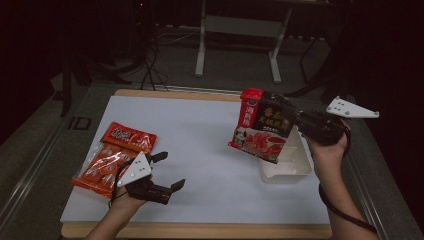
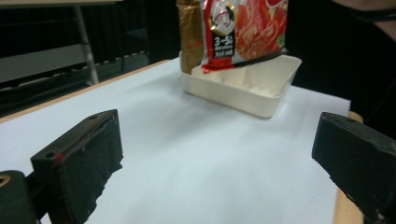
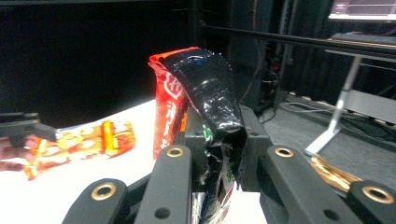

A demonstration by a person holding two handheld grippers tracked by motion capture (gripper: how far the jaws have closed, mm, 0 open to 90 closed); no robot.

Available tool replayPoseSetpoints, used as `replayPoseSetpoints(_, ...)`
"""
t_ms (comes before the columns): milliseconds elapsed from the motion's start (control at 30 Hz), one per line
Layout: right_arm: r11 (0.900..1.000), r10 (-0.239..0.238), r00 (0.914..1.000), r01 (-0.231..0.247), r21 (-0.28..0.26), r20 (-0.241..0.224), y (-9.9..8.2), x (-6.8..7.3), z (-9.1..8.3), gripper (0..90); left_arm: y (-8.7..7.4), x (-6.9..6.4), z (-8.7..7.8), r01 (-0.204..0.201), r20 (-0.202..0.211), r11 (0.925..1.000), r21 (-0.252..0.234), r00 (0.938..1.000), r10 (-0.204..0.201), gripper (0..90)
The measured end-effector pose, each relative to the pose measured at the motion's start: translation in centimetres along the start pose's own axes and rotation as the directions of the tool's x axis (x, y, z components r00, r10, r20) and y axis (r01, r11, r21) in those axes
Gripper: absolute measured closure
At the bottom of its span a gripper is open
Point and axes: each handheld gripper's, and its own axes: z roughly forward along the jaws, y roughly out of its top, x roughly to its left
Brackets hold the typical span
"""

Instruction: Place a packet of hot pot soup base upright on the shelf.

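At the right of the high view the right tongs (image 1: 292, 119) are clamped on the edge of a dark and red food packet (image 1: 263, 131), held in the air just above a white tray (image 1: 295, 165) on the worktop (image 1: 200, 135). In the right gripper view the glossy film (image 3: 210, 98) crumples between the jaws, so I judge it soft, light and slippery; a hold on the flat sealed edge looks safer than one on the bulging middle. The left tongs (image 1: 167, 170), at the lower left, stand wide apart and empty, just beside an orange snack packet (image 1: 112, 155) lying flat, which is probably just as limp and best pinched at a seam.
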Motion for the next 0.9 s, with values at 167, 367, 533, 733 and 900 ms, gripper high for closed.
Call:
replayPoseSetpoints(167,1.0000,-0.009,0.9993,0.009,0.002,0.036,-0.1,-1.5,-0.4,78.4,-0.8,0.0,0.0,0.003,0.003,1.0000,-0.005,1.0000,-0.003,2.4)
replayPoseSetpoints(367,1.0000,-0.002,0.9980,0.002,0.002,0.064,-0.2,-3.3,-0.9,78.4,-1.7,0.1,0.0,0.008,0.001,0.9999,-0.015,1.0000,-0.008,2.4)
replayPoseSetpoints(533,1.0000,-0.002,0.9969,0.001,0.006,0.079,-0.5,-4.4,-0.9,78.5,-2.1,0.1,0.0,0.007,-0.013,1.0000,-0.002,0.9999,-0.007,2.4)
replayPoseSetpoints(733,0.9999,-0.014,0.9958,0.014,-0.002,0.090,-1.3,-5.9,-1.0,78.3,-2.7,0.1,-0.2,0.025,-0.007,0.9997,0.002,0.9997,-0.025,2.4)
replayPoseSetpoints(900,0.9998,-0.016,0.9941,0.014,0.015,0.108,-1.6,-7.1,-1.1,78.4,-2.7,0.1,-0.3,0.030,-0.008,0.9995,-0.002,0.9995,-0.030,2.4)
